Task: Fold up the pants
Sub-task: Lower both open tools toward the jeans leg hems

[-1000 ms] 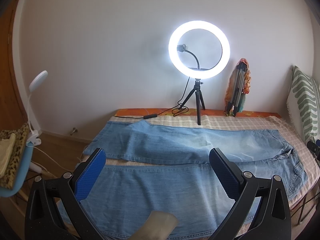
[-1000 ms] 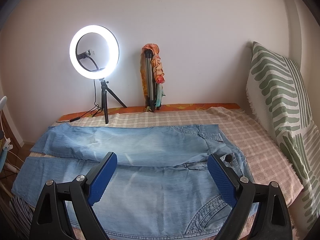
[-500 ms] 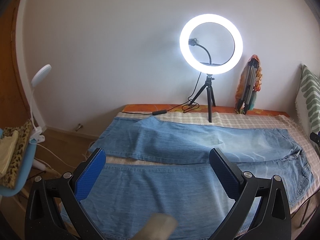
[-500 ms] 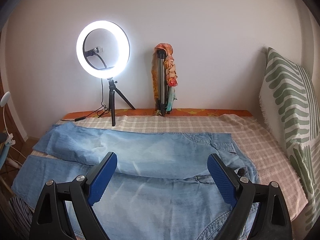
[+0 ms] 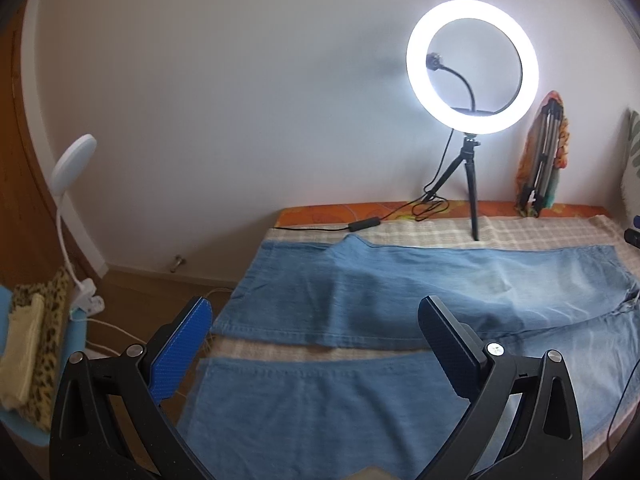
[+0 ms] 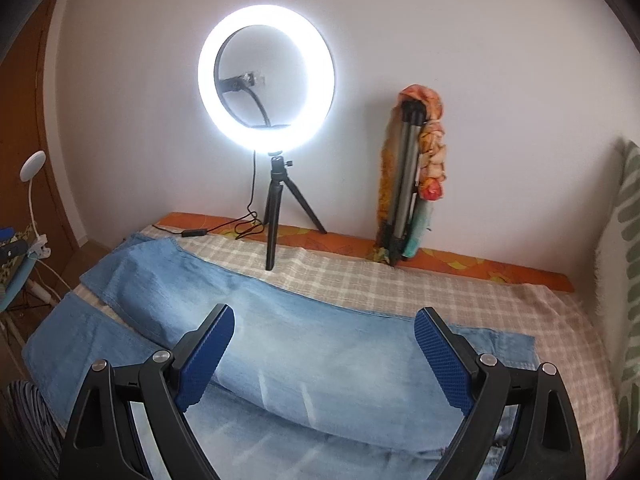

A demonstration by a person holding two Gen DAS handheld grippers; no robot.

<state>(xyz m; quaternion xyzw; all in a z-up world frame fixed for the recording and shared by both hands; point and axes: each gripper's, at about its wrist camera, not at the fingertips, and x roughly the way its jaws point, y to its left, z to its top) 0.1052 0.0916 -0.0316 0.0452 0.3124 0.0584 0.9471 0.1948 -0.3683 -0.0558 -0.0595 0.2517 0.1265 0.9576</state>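
Denim: the pants (image 5: 420, 300) lie flat on the checked cover (image 6: 400, 284) of the bed, two legs side by side with a strip of cover showing between them.
Lamp: a white clip lamp (image 5: 74, 156) stands off the bed at far left, clear of the work.
Left gripper: the left gripper (image 5: 316, 344) hangs spread wide and empty over the hem end of the near leg, touching no cloth.
Long axis: the pants run left to right across both views, hems at left, waist at right, so both grippers face the legs broadside.
Ring light: the ring light (image 6: 266, 80) stands on its tripod on the cover behind the far leg, its cable (image 5: 384, 216) trailing near that leg's edge.
Right gripper: the right gripper (image 6: 324, 356) is also spread and holds nothing, hovering over the legs nearer the waist.
Nearer hand: by position, the left suits the hems and the right the waist end.
Judgement: no fold shows yet; laying one leg over the other looks like the next move.
Pillow: a striped pillow (image 6: 624, 280) stands at far right.
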